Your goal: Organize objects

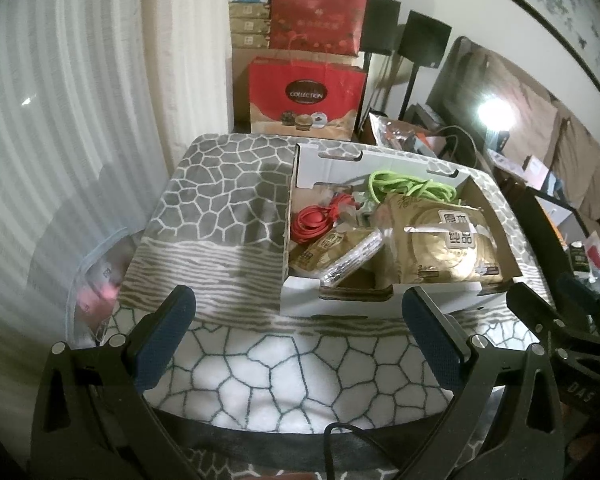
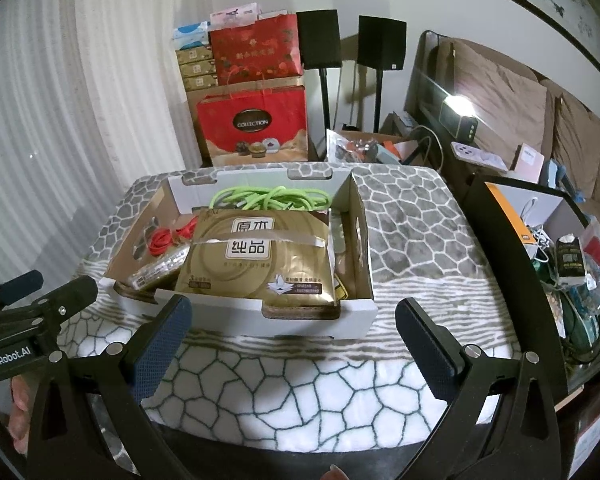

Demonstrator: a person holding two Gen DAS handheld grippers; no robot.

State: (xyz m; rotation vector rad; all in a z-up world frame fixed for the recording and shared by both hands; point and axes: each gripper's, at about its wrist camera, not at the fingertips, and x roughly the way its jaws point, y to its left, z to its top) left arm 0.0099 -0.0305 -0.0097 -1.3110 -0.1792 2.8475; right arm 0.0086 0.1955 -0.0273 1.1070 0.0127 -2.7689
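A white cardboard box (image 1: 340,308) (image 2: 300,316) stands on a table with a grey-and-white stone-pattern cloth (image 1: 220,208) (image 2: 412,240). In it lie a large gold tissue pack (image 1: 440,240) (image 2: 260,256), a smaller gold pack (image 1: 332,252) (image 2: 160,268), a red cable (image 1: 320,220) (image 2: 168,236) and a green cable (image 1: 412,188) (image 2: 268,198). My left gripper (image 1: 300,320) is open and empty, just in front of the box. My right gripper (image 2: 292,328) is open and empty, also in front of the box. The left gripper also shows in the right wrist view (image 2: 48,292).
Red gift bags and stacked boxes (image 1: 304,96) (image 2: 256,124) stand behind the table. Two black speakers on stands (image 2: 380,44) are beside them. A cluttered shelf and sofa (image 2: 540,208) lie to the right. White curtains (image 1: 60,120) hang on the left.
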